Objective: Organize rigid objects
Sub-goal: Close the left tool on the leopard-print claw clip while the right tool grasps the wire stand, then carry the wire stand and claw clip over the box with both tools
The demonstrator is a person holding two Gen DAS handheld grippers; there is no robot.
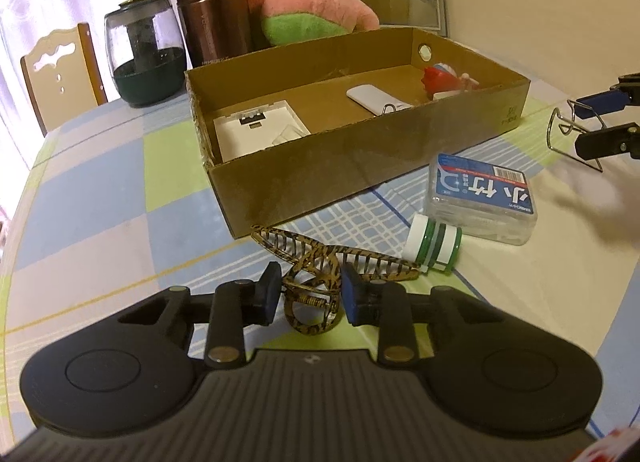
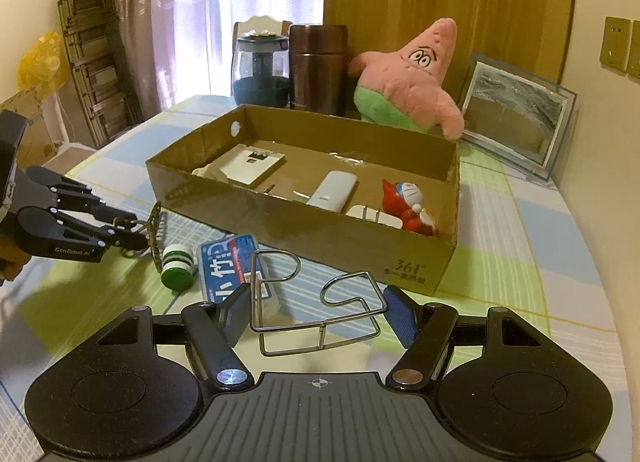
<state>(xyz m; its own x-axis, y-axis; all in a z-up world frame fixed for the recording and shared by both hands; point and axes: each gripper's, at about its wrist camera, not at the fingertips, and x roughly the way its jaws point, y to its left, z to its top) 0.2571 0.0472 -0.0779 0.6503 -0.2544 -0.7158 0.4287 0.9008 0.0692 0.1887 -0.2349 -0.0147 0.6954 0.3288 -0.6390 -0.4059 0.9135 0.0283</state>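
A tortoiseshell hair claw clip [image 1: 316,258] lies on the checked tablecloth in front of the cardboard box [image 1: 320,177]. My left gripper [image 1: 310,296] has both pads against the clip's ring handles and is shut on it; the right wrist view shows the same grip at the left gripper [image 2: 128,229]. A bent wire rack [image 2: 320,314] sits between the pads of my right gripper [image 2: 318,316], which is shut on it, just in front of the box [image 2: 360,246]. A green and white bottle [image 1: 434,248] and a clear case with a blue label [image 1: 480,197] lie beside the clip.
The box holds a white flat device [image 2: 252,163], a white power bank [image 2: 332,189], a white plug [image 2: 376,215] and a red toy figure [image 2: 404,203]. Behind it stand a glass jar [image 2: 260,69], a brown flask [image 2: 318,65], a pink plush star [image 2: 404,77] and a picture frame [image 2: 516,117].
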